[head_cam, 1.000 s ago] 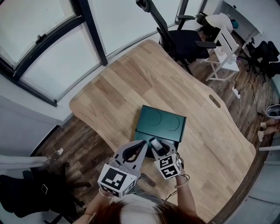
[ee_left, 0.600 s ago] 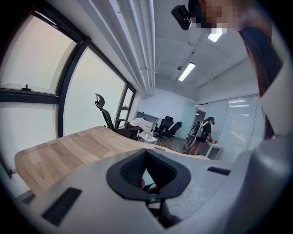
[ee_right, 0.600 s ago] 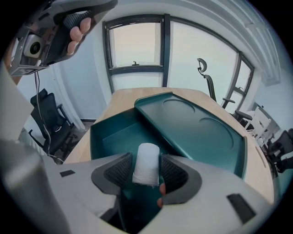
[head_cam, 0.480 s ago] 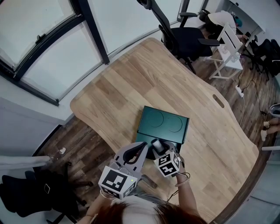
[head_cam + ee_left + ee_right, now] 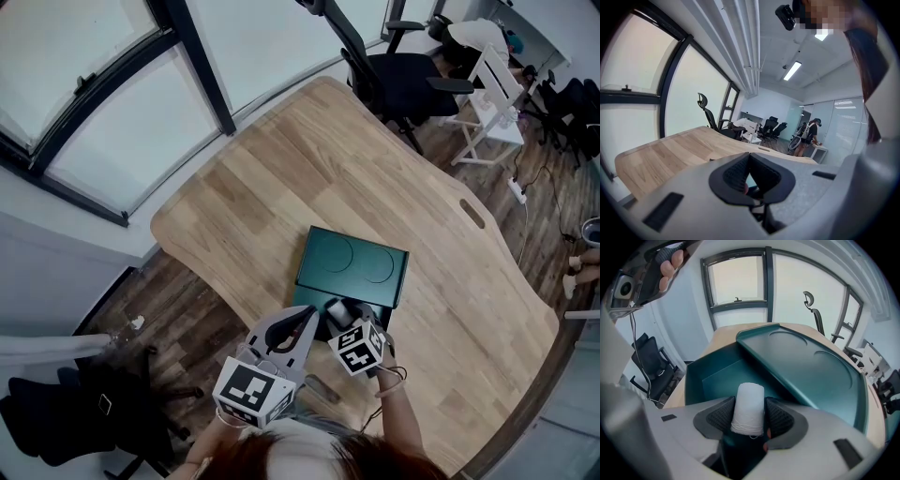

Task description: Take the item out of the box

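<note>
A dark green box [image 5: 354, 262] lies on the wooden table [image 5: 281, 178] with its lid swung back. In the right gripper view the lid [image 5: 806, 366] slopes off to the right and the box's hollow [image 5: 712, 376] is below my jaws. A white spool of thread [image 5: 749, 406] stands in that hollow, between the pads of my right gripper [image 5: 749, 417]. The jaws stand wide and flank the spool closely. The head view shows the spool [image 5: 336, 307] inside the box's near end with the right gripper [image 5: 343, 317] over it. My left gripper [image 5: 307, 317] hovers just left of the box, shut and empty, as its own view [image 5: 750, 157] confirms.
A black office chair [image 5: 394, 84] and a white chair [image 5: 492, 89] stand beyond the table's far edge. Large windows [image 5: 103, 84] run along the left. The table's near edge is under my hands. A person [image 5: 806, 138] stands far off in the room.
My right gripper has crept slightly forward over the box's near end. The spool, the box and the left gripper keep their places.
</note>
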Available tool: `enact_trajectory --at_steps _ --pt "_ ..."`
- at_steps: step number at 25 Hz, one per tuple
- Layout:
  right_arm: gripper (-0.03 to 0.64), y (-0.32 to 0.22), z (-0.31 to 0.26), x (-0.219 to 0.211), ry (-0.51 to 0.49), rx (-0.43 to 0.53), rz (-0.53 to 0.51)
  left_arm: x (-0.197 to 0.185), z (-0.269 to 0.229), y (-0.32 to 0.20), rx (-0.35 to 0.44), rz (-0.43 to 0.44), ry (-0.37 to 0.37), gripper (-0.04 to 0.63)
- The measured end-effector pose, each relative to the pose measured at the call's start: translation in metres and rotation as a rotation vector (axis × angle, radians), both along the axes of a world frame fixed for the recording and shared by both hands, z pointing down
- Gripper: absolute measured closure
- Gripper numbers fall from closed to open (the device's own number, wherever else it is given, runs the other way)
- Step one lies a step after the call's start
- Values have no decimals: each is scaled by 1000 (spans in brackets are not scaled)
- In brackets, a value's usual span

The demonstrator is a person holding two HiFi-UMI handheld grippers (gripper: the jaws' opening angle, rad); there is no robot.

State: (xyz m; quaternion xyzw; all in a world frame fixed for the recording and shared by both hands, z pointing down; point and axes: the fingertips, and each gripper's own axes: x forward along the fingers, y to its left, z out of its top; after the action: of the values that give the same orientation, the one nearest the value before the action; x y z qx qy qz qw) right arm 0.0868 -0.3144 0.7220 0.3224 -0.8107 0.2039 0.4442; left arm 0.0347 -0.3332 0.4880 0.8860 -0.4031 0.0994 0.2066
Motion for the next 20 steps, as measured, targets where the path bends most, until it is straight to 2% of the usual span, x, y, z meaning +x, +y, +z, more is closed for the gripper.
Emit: enact_trajectory --at_steps 11,20 --pt "417 -1 -3 3 -9 -9 46 1 -4 4 6 10 -3 588" --pt "419 -1 -22 3 -55 49 96 1 -15 8 35 24 -1 588"
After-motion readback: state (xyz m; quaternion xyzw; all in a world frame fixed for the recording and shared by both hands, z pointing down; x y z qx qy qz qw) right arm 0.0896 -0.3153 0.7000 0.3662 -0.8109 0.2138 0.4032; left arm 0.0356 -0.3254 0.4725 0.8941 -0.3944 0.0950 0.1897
